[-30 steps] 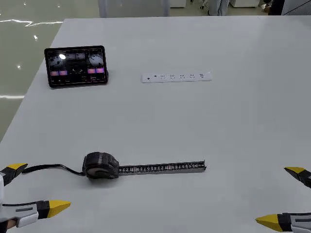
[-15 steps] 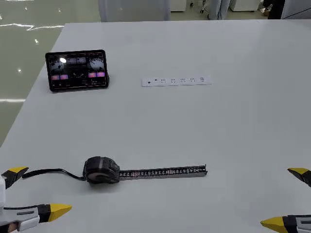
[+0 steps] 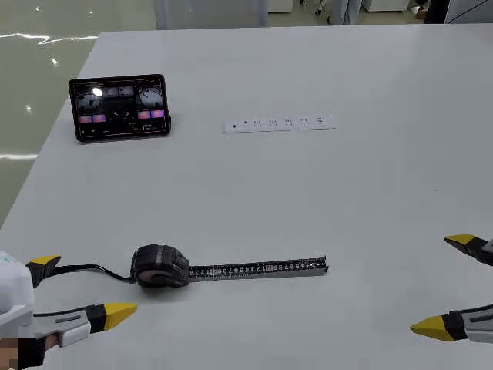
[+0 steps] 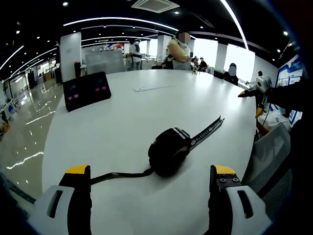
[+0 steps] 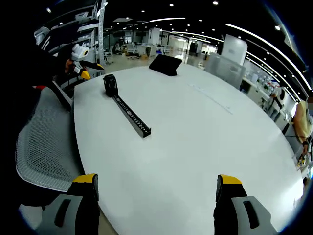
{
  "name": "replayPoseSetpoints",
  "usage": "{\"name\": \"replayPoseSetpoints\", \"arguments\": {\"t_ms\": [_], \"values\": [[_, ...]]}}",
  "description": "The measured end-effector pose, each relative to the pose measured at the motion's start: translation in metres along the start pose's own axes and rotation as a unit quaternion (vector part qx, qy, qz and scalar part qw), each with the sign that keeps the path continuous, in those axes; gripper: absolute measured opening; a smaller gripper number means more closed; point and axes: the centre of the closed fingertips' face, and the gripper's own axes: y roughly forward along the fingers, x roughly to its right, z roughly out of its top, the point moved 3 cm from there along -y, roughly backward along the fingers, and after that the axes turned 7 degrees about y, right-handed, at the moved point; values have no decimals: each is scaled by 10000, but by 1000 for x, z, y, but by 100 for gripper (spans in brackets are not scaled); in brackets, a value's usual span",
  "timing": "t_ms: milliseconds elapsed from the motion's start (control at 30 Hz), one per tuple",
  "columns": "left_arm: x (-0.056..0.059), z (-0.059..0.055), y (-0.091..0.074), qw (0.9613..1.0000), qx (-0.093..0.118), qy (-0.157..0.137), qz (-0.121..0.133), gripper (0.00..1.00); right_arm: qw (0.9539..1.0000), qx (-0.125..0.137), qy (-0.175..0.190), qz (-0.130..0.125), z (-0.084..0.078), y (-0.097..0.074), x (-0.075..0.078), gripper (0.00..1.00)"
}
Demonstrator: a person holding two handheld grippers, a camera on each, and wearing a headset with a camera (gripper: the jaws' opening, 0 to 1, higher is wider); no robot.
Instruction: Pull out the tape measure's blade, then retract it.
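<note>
At the left near edge of the table (image 3: 308, 193), the left gripper (image 3: 85, 285) hovers with its yellow-tipped jaws spread wide and nothing between them. A black strap (image 3: 88, 269) runs from close beside one jaw tip to the tape measure (image 3: 159, 267); whether the strap touches that jaw cannot be told. In the left gripper view the tape's dark round case lies on its side just ahead of the open jaws, roughly midway between them.

From the case the blade (image 3: 258, 268) lies drawn out flat on the table and points right, its numbered face up and its end hook at the far right. Part of it is out of the case.

The right gripper (image 3: 441, 284) is at the right near edge, well apart from the blade's hook. Its jaws are also wide apart and it holds nothing.

Farther back on the table, a tablet (image 3: 119, 106) stands propped at the left with its screen lit, and a white power strip (image 3: 279, 122) lies flat to its right.
</note>
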Motion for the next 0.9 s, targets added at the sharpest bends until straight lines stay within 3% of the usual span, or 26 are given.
{"name": "replayPoseSetpoints", "arguments": {"t_ms": [333, 533, 900], "values": [[10, 20, 17, 9987, 220, -421, 190, 99, 9993, -102, -288, 215, 22, 12, 6, 99], [15, 24, 25, 9981, 127, -418, 427, 99, 9981, -155, -478, 357, 33, 18, 7, 99], [31, 34, 40, 9970, 212, -485, 560, 99, 9941, -275, -817, 654, 53, 39, 1, 99]]}}
